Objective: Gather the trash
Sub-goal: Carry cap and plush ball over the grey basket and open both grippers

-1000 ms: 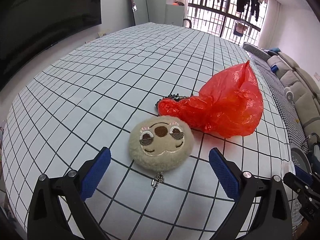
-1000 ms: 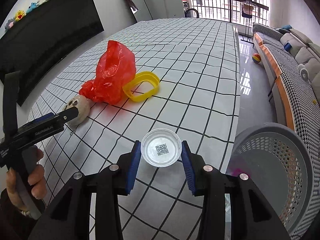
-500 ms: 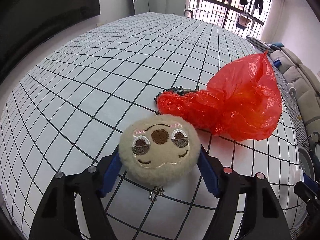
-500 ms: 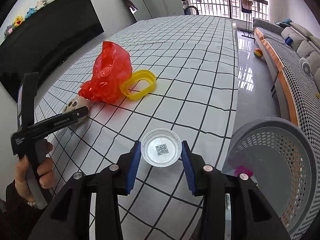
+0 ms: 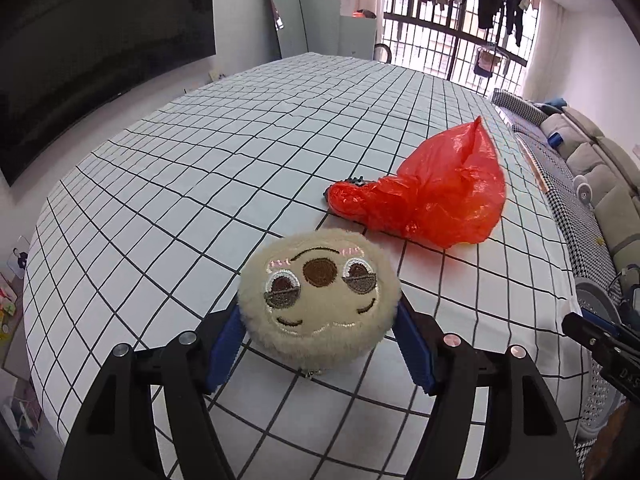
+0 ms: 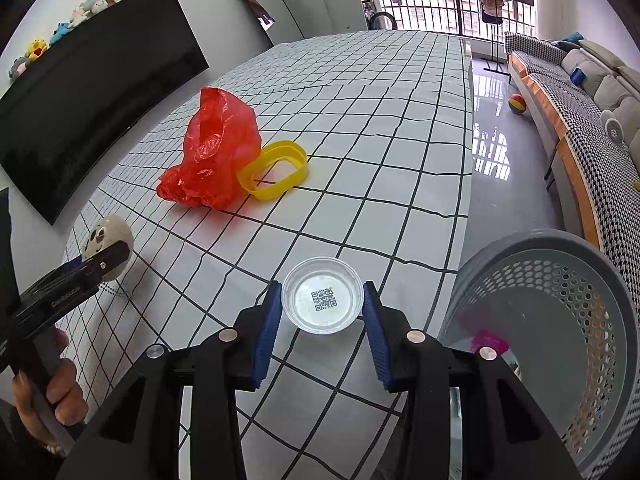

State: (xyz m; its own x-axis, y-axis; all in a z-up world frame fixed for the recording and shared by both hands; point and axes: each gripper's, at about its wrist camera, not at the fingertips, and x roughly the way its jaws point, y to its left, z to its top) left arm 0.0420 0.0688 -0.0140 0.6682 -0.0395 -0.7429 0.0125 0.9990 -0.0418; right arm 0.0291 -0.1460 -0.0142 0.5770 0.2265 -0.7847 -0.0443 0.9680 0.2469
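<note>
A round beige plush toy with a stitched face sits between the blue pads of my left gripper, which is shut on it. In the right wrist view the plush toy hangs above the checked cloth, its small chain dangling, held by the left gripper in a person's hand. My right gripper is shut on a clear plastic dish with a code label, near the table's right edge. A crumpled red plastic bag lies further back on the checked table.
A yellow plastic ring leans against the red bag. Something small and black pokes out behind the bag. A grey perforated basket stands off the table's right edge with a pink item inside. A sofa lines the right wall.
The left gripper moved in around the plush toy, shut on it and raised it off the cloth. The right gripper kept its hold on the clear dish and stayed put.
</note>
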